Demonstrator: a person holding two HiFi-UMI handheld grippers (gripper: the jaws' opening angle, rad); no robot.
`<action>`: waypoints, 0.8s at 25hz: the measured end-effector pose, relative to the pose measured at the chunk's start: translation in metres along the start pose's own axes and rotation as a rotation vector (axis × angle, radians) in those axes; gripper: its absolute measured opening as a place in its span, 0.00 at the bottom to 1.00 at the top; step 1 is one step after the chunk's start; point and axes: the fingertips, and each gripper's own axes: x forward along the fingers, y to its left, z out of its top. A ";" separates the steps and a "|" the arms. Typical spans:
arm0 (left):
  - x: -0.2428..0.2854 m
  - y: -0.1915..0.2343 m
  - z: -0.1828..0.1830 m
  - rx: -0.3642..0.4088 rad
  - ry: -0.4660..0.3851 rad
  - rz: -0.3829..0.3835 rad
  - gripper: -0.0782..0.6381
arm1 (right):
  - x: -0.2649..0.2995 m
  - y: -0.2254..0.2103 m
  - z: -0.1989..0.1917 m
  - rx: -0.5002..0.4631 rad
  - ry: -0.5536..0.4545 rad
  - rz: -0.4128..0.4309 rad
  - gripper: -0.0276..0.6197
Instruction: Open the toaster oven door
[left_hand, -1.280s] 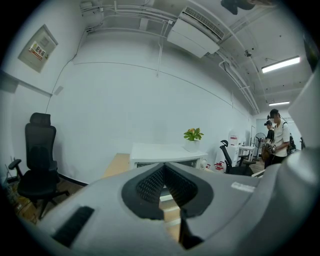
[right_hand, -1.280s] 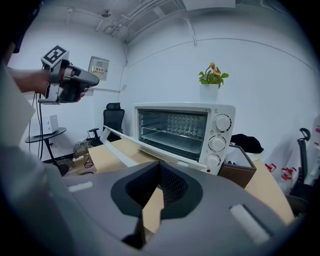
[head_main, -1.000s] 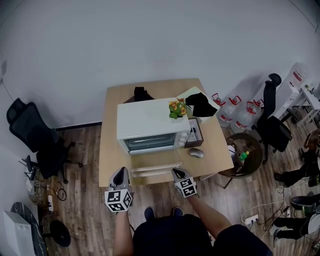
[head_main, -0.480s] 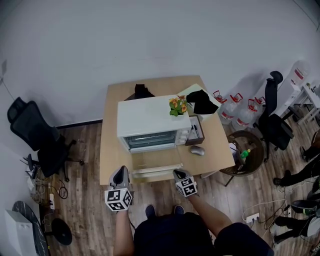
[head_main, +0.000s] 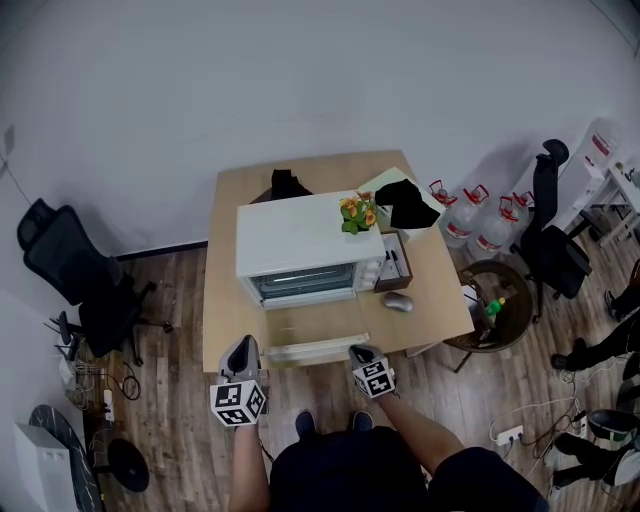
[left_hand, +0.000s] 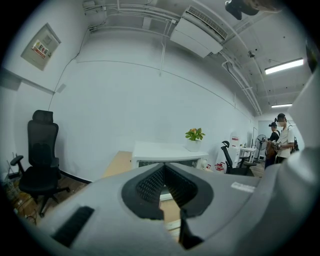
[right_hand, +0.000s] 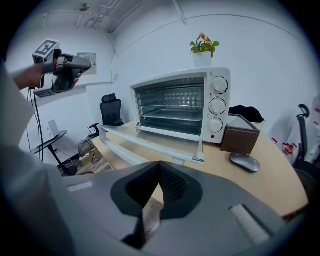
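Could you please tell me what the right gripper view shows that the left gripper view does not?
Only the right gripper view: a computer mouse and a brown box. Only the left gripper view: two people standing and a ceiling air conditioner. Both: the white toaster oven, its potted plant, a black office chair.

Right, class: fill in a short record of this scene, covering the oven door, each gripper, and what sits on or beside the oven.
toaster oven: on the wooden table
door: open, folded down flat
left gripper: shut, empty, clear of the door
right gripper: shut, empty, near the door's front edge
on top: potted plant
beside the dials: brown box, mouse
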 end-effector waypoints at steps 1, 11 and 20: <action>0.000 0.001 -0.001 -0.002 0.001 0.000 0.11 | 0.001 0.000 -0.001 0.000 0.003 -0.004 0.06; 0.003 0.006 0.001 -0.025 0.001 -0.001 0.11 | 0.013 0.002 -0.020 0.123 0.047 -0.022 0.06; 0.005 0.010 0.002 -0.021 0.006 0.004 0.11 | 0.023 0.001 -0.038 0.218 0.107 -0.038 0.06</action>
